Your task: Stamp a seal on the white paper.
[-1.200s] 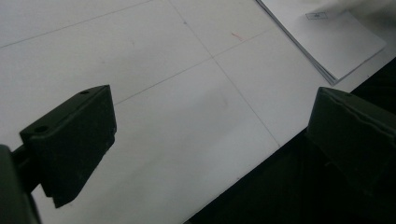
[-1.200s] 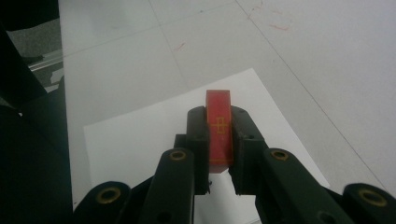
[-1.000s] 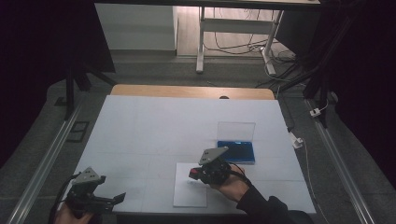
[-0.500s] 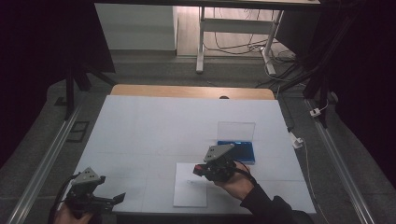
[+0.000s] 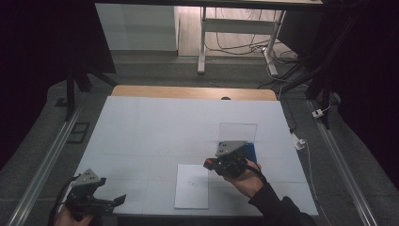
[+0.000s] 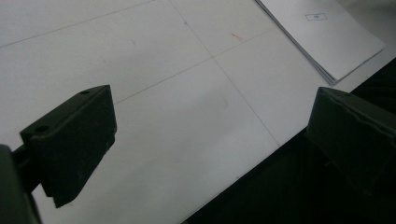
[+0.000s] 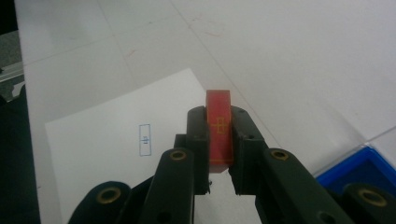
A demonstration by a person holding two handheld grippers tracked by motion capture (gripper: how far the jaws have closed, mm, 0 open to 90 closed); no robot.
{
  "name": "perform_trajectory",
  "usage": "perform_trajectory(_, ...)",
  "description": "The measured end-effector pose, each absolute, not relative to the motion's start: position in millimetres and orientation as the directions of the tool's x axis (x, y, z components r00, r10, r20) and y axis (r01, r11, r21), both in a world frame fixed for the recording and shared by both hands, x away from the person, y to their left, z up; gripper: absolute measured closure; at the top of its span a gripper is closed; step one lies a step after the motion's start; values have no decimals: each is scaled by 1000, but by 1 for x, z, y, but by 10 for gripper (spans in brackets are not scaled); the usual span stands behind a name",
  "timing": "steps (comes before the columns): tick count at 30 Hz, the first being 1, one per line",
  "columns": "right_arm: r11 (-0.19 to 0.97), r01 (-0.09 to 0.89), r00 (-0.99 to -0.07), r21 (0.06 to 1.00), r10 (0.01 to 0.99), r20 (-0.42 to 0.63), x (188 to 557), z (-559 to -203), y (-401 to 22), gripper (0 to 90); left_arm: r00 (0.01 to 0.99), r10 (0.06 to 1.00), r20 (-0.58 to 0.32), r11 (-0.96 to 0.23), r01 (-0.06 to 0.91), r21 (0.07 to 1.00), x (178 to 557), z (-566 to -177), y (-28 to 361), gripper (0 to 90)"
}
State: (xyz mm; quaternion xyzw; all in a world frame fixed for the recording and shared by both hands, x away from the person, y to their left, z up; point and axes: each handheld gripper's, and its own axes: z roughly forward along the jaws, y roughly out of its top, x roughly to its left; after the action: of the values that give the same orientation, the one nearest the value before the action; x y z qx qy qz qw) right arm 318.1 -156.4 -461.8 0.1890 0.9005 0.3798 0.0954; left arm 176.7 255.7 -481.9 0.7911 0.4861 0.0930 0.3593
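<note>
The right tool [image 7: 219, 140] is clamping a red block [image 7: 219, 128] above the paper sheet [image 7: 116, 154]. The left tool [image 6: 205, 140] (jaws wide apart) is resting near the table [image 6: 154, 60] edge.

**Camera layout, taken from the paper sheet**

High view: fixed above the table's near edge, looking forward and down; paper sheet [image 5: 192, 186] lies low centre, far off. Left gripper view: close over the table, sheet [image 6: 327, 32] at upper right. Right gripper view: very near, just above the sheet [image 7: 116, 140]. All three views share this sheet.
</note>
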Motion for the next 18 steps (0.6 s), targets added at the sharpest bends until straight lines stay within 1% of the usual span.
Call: perform_trajectory(18, 621, 317, -874, 716, 485, -33, 334, -459, -179, 806, 510, 836, -205, -268, 703, 659, 177, -482, 256, 17)
